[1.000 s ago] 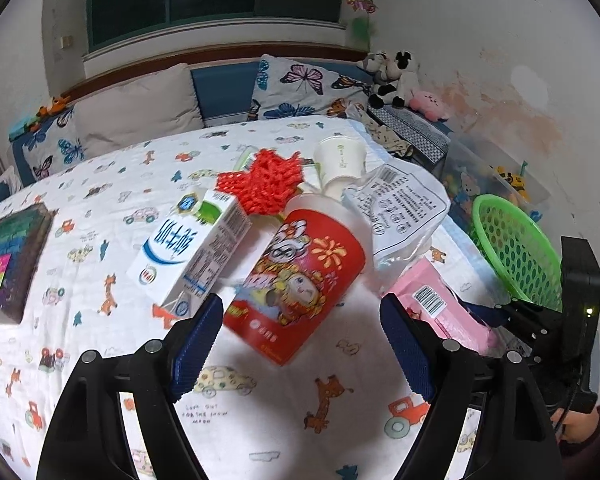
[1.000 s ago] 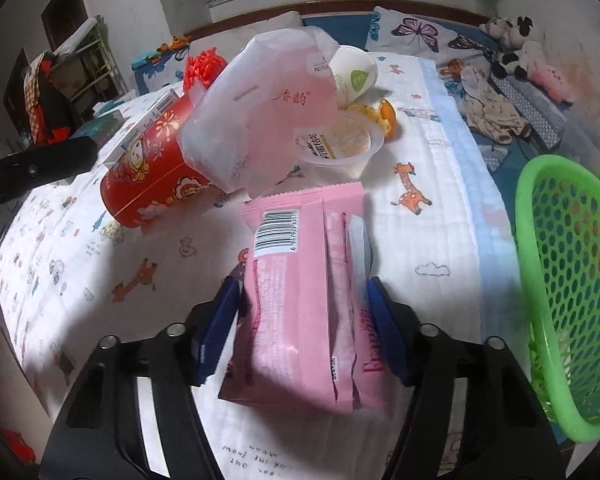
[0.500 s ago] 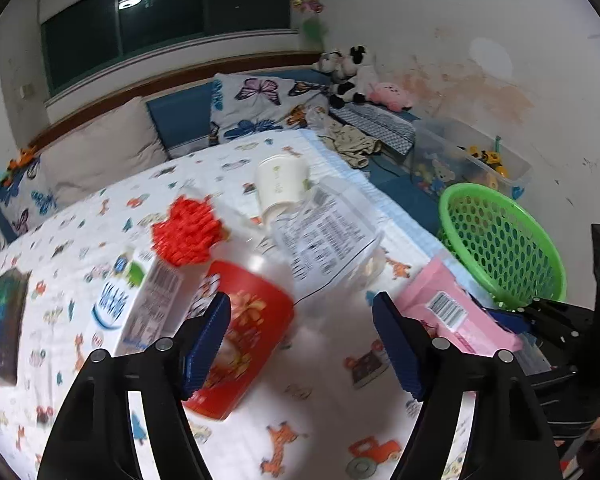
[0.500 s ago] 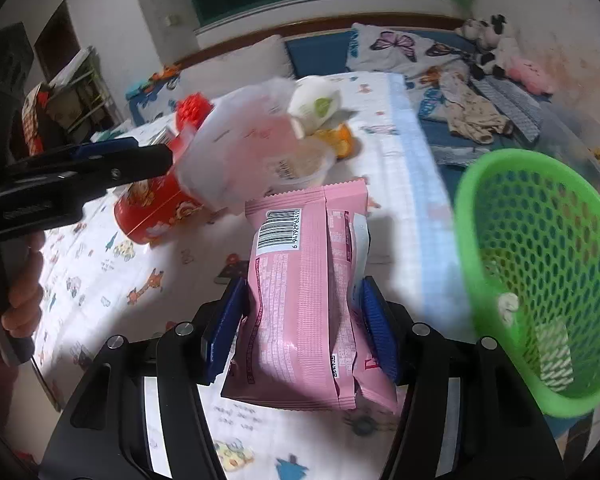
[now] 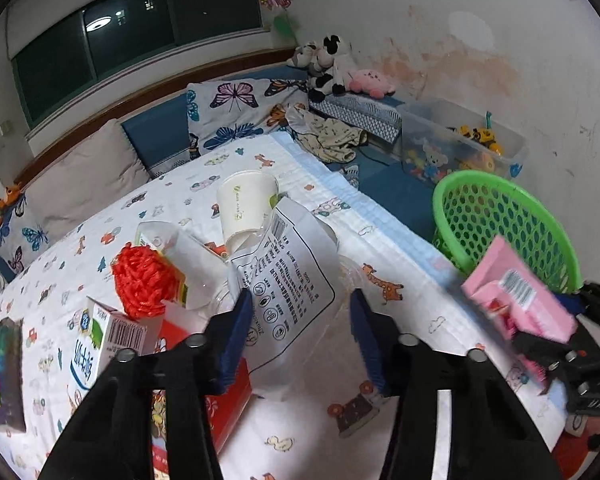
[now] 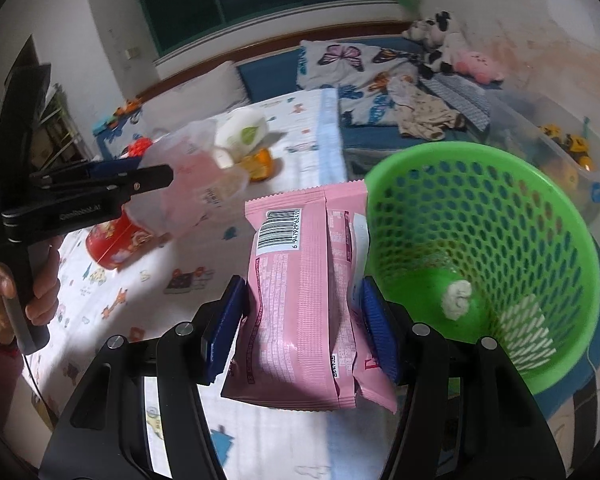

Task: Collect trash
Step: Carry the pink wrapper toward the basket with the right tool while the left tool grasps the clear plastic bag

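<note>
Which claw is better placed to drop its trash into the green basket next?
Right. The right claw grips the pink packet at the green basket rim; the left claw, just closing around the clear bag, is farther away.

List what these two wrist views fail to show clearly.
- Red cup, left wrist view: mostly hidden behind the left gripper and the clear printed bag.
- Pink packet, left wrist view: motion-blurred, print unreadable.
- Clear printed bag, right wrist view: blurred; the left gripper's contact cannot be told.
- Green basket: far wall hides the floor beyond.

A home bedroom: cartoon-print bed sheet (image 5: 340,436), butterfly pillow (image 5: 240,112), plush toys (image 5: 332,68), toy bin (image 5: 460,148).
</note>
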The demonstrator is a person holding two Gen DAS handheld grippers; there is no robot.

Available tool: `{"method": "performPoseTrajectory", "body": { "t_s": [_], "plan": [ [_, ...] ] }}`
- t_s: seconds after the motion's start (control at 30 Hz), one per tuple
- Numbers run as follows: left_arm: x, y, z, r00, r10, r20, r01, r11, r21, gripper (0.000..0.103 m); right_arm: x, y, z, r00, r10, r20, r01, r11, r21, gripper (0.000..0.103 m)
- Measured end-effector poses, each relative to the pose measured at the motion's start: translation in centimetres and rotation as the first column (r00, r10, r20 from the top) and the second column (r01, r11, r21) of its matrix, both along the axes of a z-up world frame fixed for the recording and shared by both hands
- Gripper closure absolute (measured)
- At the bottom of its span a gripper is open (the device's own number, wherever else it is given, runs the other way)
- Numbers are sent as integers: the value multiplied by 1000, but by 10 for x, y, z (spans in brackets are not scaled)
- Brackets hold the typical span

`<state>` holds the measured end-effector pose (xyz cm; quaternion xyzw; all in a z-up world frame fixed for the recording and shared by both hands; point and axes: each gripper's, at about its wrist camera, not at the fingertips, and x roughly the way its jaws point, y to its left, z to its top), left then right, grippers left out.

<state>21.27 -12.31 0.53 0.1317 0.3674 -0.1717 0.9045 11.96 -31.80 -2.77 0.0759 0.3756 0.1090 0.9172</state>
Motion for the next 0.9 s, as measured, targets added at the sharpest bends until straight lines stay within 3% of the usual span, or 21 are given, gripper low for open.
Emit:
{"method": "performPoseTrajectory", "body": {
  "t_s": [0.13, 0.2, 0.3, 0.9],
  "plan": [
    [4, 3, 0, 1000, 1, -7, -1, 1000, -8, 75, -2, -14, 0, 999, -34, 2, 34, 999, 7, 44],
    [3, 3, 3, 1000, -4, 0, 4, 1000, -13, 87, -3, -20, -1, 999, -51, 2, 51, 999, 9, 44],
    [3, 6, 9, 1000, -5, 11, 5, 1000, -18, 93, -3, -26, 0, 998, -69, 4, 69, 998, 6, 44],
    [-12, 29, 62, 997, -7, 80, 16, 993, -114, 97, 6, -82, -22, 977, -205, -51, 205, 979, -12, 44]
  ]
}}
